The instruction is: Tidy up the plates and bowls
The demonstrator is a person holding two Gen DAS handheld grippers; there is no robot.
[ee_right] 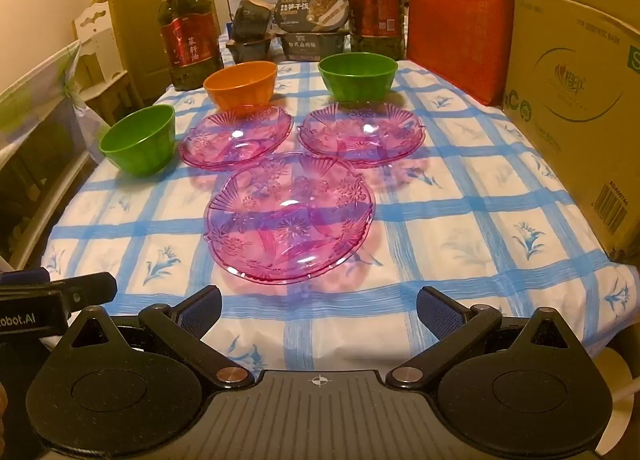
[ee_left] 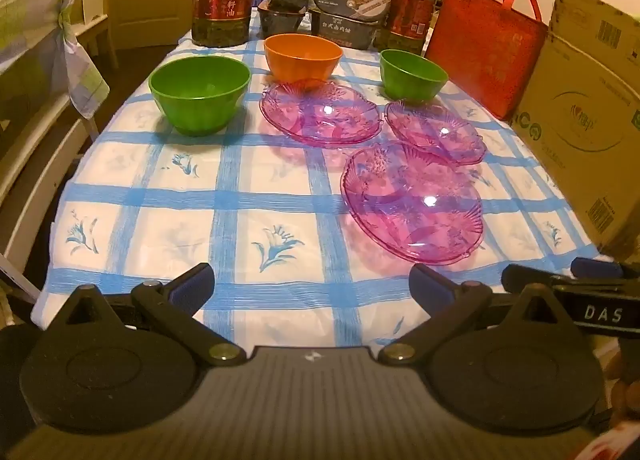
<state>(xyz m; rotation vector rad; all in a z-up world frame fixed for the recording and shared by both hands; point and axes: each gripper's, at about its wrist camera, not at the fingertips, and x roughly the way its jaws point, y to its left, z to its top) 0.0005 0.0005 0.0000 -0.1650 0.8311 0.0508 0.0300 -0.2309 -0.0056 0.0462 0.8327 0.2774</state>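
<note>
Three clear pink plates lie on the blue-checked tablecloth (ee_right: 460, 252): a near plate (ee_right: 288, 220) (ee_left: 412, 204), a far left plate (ee_right: 236, 138) (ee_left: 320, 112) and a far right plate (ee_right: 360, 134) (ee_left: 436, 132). Behind them stand a green bowl on the left (ee_right: 138, 144) (ee_left: 200, 94), an orange bowl (ee_right: 242, 86) (ee_left: 302, 56) and a second green bowl (ee_right: 356, 76) (ee_left: 412, 74). My left gripper (ee_left: 314, 286) hangs open over the near table edge, empty. My right gripper (ee_right: 318, 310) is open too, just short of the near plate, empty.
Two large oil bottles (ee_right: 190, 44) (ee_right: 374, 4), stacked food boxes (ee_right: 314, 26), a red bag (ee_right: 460, 24) and a big cardboard box (ee_right: 580, 100) line the far and right sides. A chair (ee_left: 36, 60) stands at the left.
</note>
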